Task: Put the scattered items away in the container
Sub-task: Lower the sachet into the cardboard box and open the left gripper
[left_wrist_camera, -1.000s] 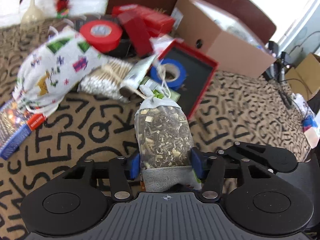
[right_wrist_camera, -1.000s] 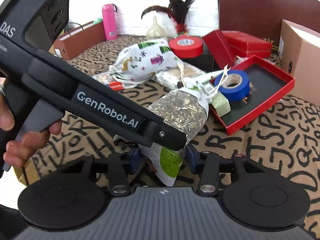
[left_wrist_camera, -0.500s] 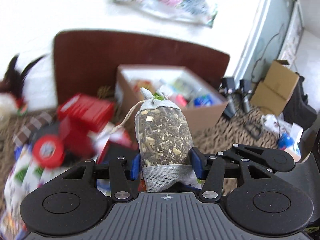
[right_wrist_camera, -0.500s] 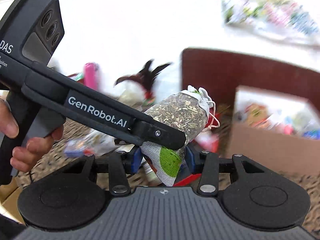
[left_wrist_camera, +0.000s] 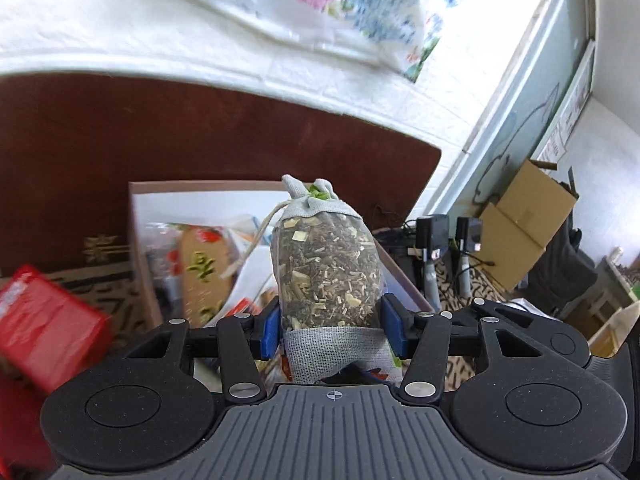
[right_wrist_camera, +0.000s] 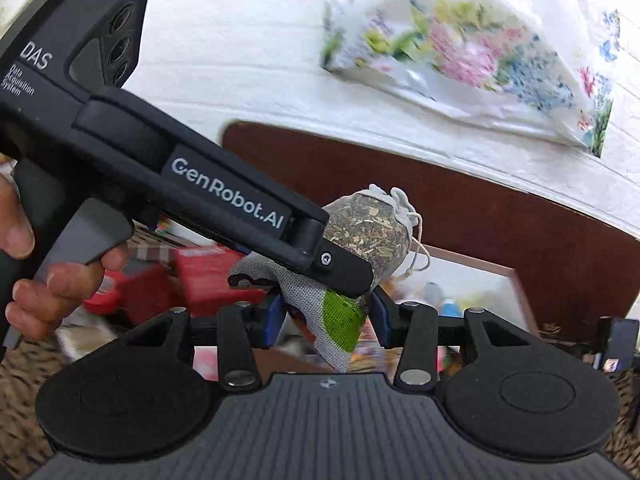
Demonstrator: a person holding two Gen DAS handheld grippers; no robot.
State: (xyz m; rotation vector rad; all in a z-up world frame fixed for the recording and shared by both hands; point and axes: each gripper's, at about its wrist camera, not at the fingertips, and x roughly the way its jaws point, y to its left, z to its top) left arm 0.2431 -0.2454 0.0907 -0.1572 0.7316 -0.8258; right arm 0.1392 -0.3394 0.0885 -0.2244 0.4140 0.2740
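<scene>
The left gripper has its two blue pads pressed tight on the sides of a small herb bag. The bag stands upright between them, with its tied top and string pointing up. It is full of dry green and brown bits (you can see them through the clear front). It hangs in the air in front of the open cardboard box, which has packets and other small things inside. A red box sits low on the left, blurry.

In the right wrist view, the same herb bag is seen from the side, and the black left gripper reaches across to hold it. The person's hand grips its handle. The right gripper has its pads on either side of the bag's lower corner, but you cannot tell if they squeeze it. The cardboard box is behind, to the right.
</scene>
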